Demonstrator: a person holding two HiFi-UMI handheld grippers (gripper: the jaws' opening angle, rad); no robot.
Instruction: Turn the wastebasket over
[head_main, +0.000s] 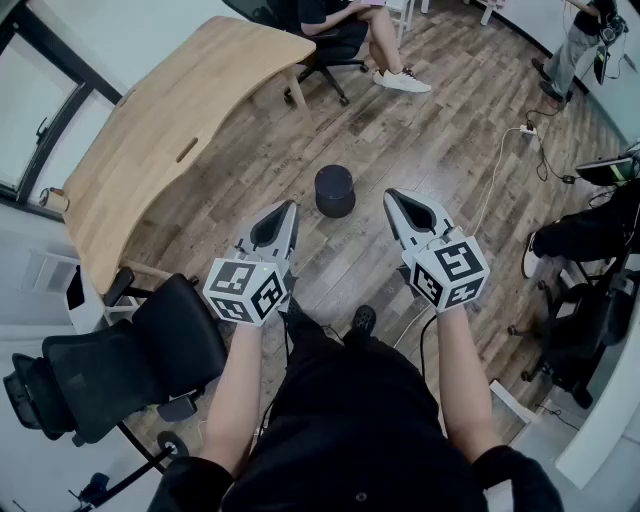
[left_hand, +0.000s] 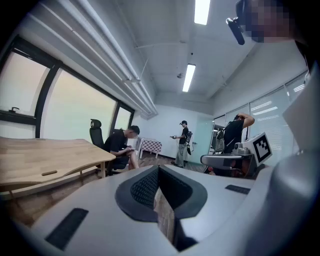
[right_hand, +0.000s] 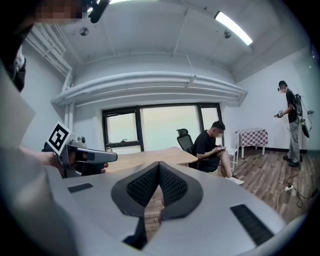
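Observation:
A small dark round wastebasket (head_main: 334, 190) stands on the wooden floor, a little ahead of both grippers and between them. My left gripper (head_main: 290, 207) is held out at the basket's near left, jaws shut with nothing in them. My right gripper (head_main: 390, 195) hovers at the basket's near right, also shut and empty. Neither touches the basket. In the left gripper view the shut jaws (left_hand: 158, 169) point across the room; the basket is hidden below them. The right gripper view shows its shut jaws (right_hand: 159, 165) and the left gripper (right_hand: 75, 156) beside it.
A curved wooden desk (head_main: 165, 130) runs along the left, with a black office chair (head_main: 120, 360) at its near end. A seated person (head_main: 345, 25) is behind the desk. Cables (head_main: 510, 150) lie on the floor at right, near more chairs (head_main: 590, 300) and a standing person (head_main: 580, 40).

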